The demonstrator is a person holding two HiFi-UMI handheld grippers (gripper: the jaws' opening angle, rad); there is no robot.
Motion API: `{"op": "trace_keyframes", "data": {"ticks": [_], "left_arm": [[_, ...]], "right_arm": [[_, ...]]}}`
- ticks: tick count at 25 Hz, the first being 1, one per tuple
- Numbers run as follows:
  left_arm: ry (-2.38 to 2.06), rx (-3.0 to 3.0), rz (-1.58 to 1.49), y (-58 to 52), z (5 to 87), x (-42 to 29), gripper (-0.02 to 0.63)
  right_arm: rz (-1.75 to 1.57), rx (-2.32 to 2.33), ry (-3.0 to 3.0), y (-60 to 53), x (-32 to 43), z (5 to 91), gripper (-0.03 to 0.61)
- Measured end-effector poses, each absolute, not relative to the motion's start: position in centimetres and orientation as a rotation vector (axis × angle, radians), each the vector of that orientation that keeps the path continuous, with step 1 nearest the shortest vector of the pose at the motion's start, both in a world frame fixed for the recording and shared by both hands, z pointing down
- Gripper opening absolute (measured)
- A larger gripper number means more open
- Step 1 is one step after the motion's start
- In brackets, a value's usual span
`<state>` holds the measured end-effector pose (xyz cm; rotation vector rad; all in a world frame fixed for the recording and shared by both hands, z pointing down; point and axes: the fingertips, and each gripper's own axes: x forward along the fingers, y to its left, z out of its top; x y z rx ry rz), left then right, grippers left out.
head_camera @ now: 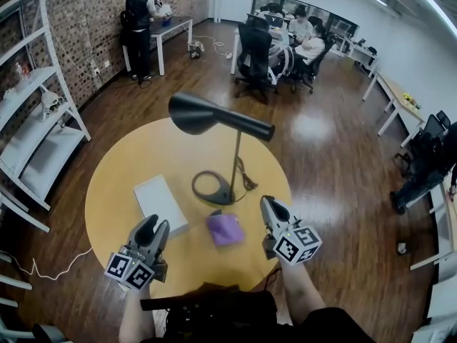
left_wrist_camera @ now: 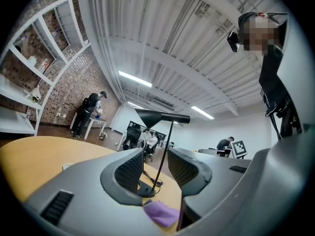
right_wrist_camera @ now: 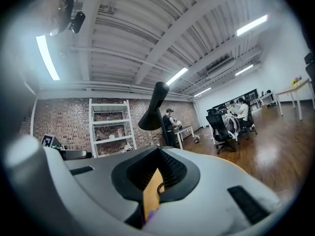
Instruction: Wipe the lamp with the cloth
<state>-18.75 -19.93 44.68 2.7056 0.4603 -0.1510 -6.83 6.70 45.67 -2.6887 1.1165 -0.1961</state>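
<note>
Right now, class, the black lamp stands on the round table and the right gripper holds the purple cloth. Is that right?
Not quite. The purple cloth lies loose on the round table beside the right gripper, which is shut on nothing; the head view shows this. The black lamp does stand there.

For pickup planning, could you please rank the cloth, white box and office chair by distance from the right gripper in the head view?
1. cloth, just left of the right gripper
2. white box, farther left
3. office chair, beyond the table

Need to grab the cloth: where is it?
In the head view, the purple cloth lies on the table, near the lamp base, right of the white box.
</note>
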Motion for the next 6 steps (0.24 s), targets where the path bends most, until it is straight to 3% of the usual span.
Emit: {"op": "trace_keyframes", "data": {"ticks": [6], "left_arm": [[0.438, 2.699, -0.181, -20.26, 44.45, -18.81, 0.147]], "right_arm": [[-0.196, -2.66, 1.115, 7.31, -6.76, 46.0, 0.002]]}}
